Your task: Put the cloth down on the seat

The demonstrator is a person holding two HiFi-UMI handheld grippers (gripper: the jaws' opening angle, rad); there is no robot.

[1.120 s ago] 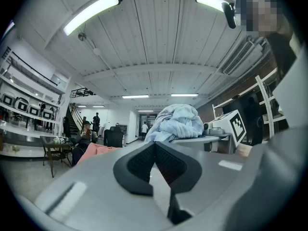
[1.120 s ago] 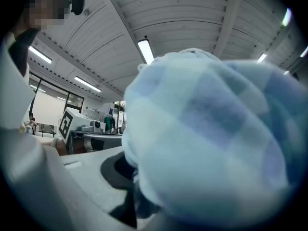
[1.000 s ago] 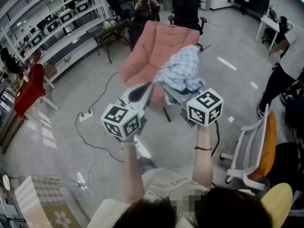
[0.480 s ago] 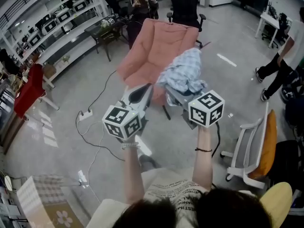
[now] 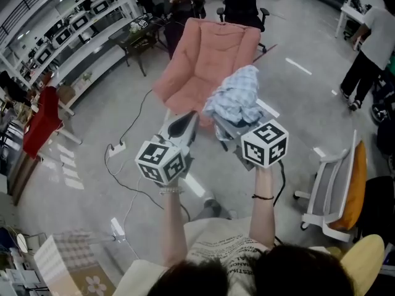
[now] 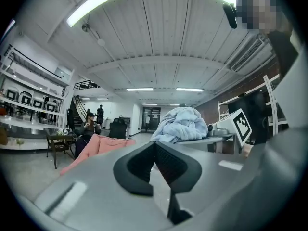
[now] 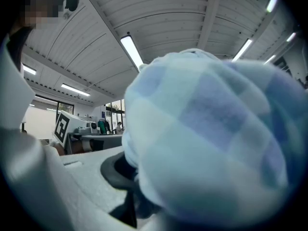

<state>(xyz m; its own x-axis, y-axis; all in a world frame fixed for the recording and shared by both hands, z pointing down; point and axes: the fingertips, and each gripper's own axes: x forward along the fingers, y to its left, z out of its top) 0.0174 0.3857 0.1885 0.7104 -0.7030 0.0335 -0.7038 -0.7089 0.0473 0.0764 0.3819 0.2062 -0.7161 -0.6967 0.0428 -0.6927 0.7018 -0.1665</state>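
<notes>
Nearest, on the near side of the pink chair (image 5: 203, 60), the person holds both tongs out level, pointing toward it. The left gripper (image 5: 190, 117) has its dark pads closed together with nothing between them, and it aims at the chair's front edge. Just to its right, the right gripper (image 5: 225, 127) is clamped partway on the cloth (image 5: 237, 100), a pale blue checked piece bunched into a heap that piles over the jaws and fills most of the right gripper view. The heap's longer run lies roughly along that gripper's line, from the jaws out toward the chair's right front corner, with loose folds drooping at the near end. It hangs in the air in front of the chair, not on the seat. Behind the chair stands a black office chair (image 5: 241, 5), and a dark table (image 5: 139, 39) sits to the chair's left.
</notes>
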